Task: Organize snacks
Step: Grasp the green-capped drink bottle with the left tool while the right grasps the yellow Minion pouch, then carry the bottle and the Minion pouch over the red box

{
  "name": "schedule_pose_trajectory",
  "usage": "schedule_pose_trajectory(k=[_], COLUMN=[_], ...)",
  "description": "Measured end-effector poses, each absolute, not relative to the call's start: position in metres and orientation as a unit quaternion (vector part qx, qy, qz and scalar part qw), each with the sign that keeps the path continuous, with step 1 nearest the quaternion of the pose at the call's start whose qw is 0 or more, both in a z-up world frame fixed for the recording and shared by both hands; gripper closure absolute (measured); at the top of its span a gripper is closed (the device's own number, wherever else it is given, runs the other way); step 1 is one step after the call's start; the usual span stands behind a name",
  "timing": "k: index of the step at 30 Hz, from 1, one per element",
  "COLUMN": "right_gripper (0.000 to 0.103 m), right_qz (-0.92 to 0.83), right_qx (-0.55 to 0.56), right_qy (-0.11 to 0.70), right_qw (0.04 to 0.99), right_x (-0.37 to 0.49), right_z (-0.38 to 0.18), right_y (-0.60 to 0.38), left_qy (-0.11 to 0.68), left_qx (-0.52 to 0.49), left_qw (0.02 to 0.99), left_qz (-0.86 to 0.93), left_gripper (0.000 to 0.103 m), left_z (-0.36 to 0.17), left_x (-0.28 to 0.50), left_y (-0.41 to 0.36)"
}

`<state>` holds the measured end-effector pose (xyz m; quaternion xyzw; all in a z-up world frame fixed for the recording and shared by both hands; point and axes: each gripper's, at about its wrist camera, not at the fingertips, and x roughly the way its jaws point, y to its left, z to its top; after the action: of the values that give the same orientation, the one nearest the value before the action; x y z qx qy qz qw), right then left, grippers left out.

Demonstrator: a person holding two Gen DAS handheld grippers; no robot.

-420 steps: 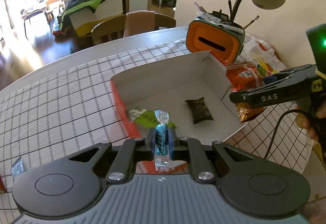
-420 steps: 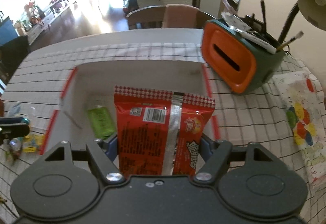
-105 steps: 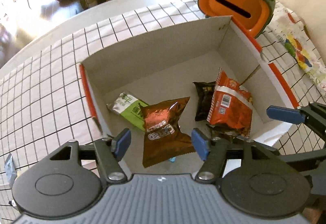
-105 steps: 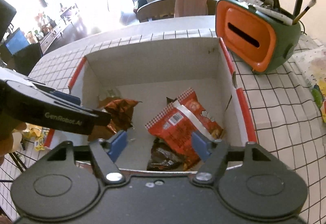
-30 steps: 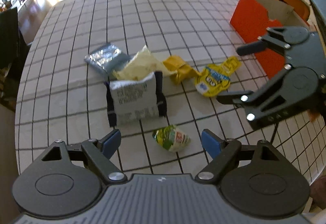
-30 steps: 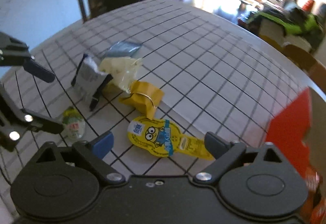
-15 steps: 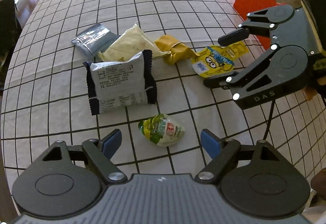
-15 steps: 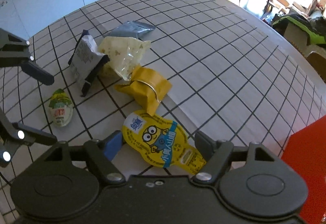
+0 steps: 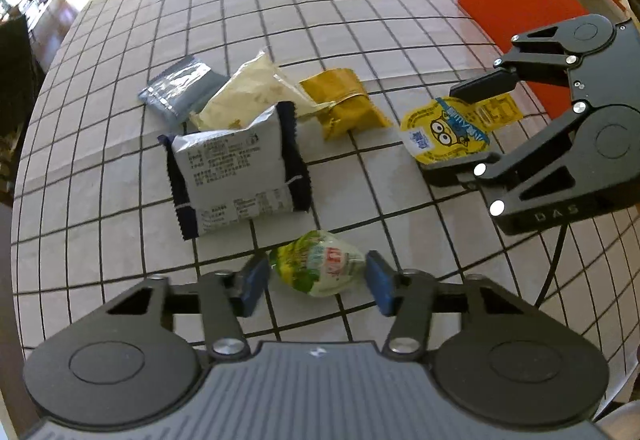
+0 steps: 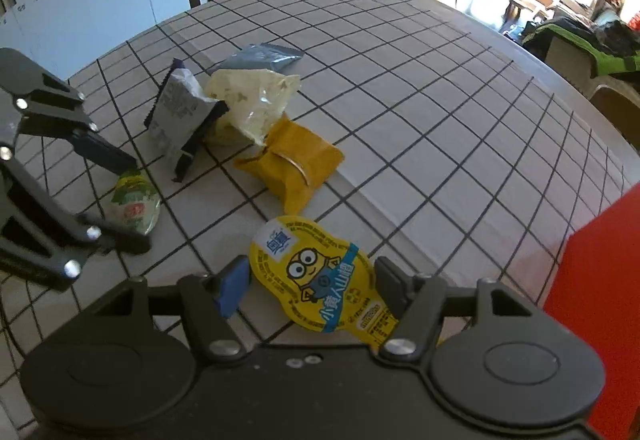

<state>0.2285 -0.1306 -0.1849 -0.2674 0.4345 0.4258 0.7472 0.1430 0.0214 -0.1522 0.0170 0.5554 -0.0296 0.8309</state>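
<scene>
A round table covered in a white cloth with a black grid (image 9: 360, 20) carries a loose cluster of snacks near its middle. The left gripper (image 9: 316, 280) points steeply down with its blue pads either side of a small egg-shaped sweet in green and white wrapping (image 9: 318, 269). Its jaws have just been closing, and the pads now sit right at the sweet's ends; whether they press yet is unclear.

The right gripper (image 10: 312, 282) straddles a flat yellow cartoon-printed jelly pouch (image 10: 320, 282) lying towards the table's near edge. Its jaws have also just been closing, with the pouch between them, but a little gap still shows on each side.

Beyond lie a silver and navy foil packet (image 9: 236, 170), a mustard-yellow wrapped snack (image 9: 346, 104), a pale cream plastic bag (image 9: 248, 92) and a grey foil sachet (image 9: 180, 88). The red cardboard box (image 9: 516, 4) stands towards the far right edge.

Risks, as a judgement: the rounded, slippery sweet could squirt out from the pads as they squeeze. The thin pouch may buckle or slide flat on the cloth instead of lifting. The two grippers work near each other and could knock together.
</scene>
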Motion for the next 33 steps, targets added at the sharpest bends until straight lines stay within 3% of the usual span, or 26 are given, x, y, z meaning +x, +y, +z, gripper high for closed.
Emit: schedule_pose_trajectory(k=[14, 33], right_gripper=[0.037, 0.036], right_qz=[0.352, 0.238], right_qx=[-0.171, -0.094], right_qy=[0.455, 0.411], right_qw=[0.8, 0.875], right_x=[0.195, 0.183], right_z=[-0.151, -0.065], right_y=[-0.167, -0.246], left_qy=[0.547, 0.467], left_qx=[-0.008, 0.016], left_qw=[0.836, 0.881], left_qz=[-0.032, -0.081], left_gripper=[0.057, 0.056], left_z=[-0.143, -0.057], left_x=[0.128, 0.134], left_y=[0.029, -0.016])
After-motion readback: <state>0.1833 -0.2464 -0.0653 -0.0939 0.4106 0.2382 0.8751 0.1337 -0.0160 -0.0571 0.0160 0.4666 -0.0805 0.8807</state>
